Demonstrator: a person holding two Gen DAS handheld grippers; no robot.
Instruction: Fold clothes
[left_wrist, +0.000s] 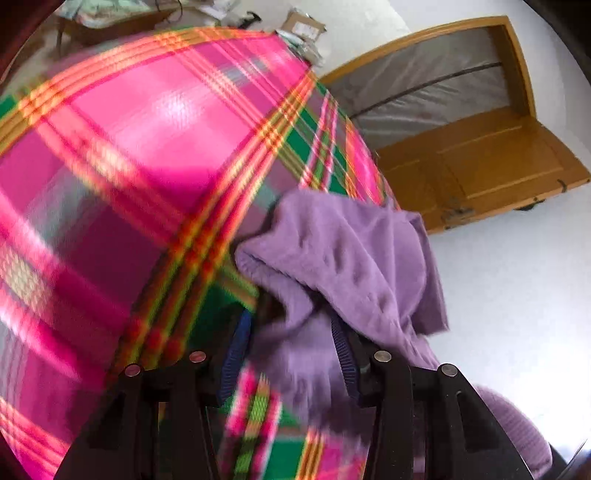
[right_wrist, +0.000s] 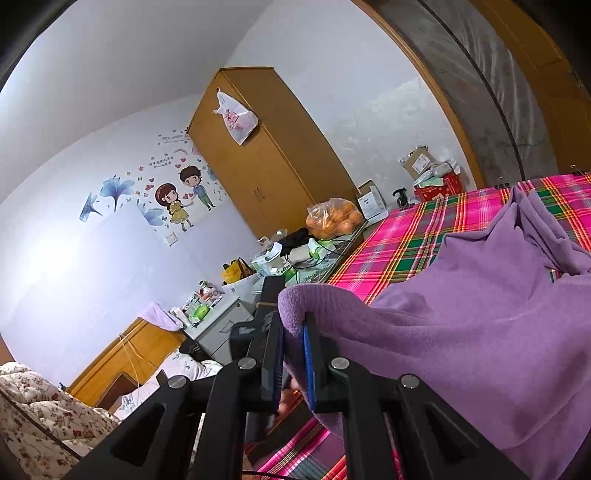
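Right gripper (right_wrist: 293, 354), jaws pinched tight on a folded edge of the purple fleece garment (right_wrist: 461, 317), which spreads toward 3 o'clock over the plaid sheet (right_wrist: 406, 236). Left gripper (left_wrist: 288, 347), jaws parted around purple fleece; whether they clamp it, cannot tell.

You're pinching soft, fuzzy, matt purple fleece cloth (right_wrist: 461, 325) over a woven plaid sheet (left_wrist: 129, 155) with a slight sheen, while the far wardrobe (right_wrist: 266, 155) looks like smooth, semi-gloss wood.
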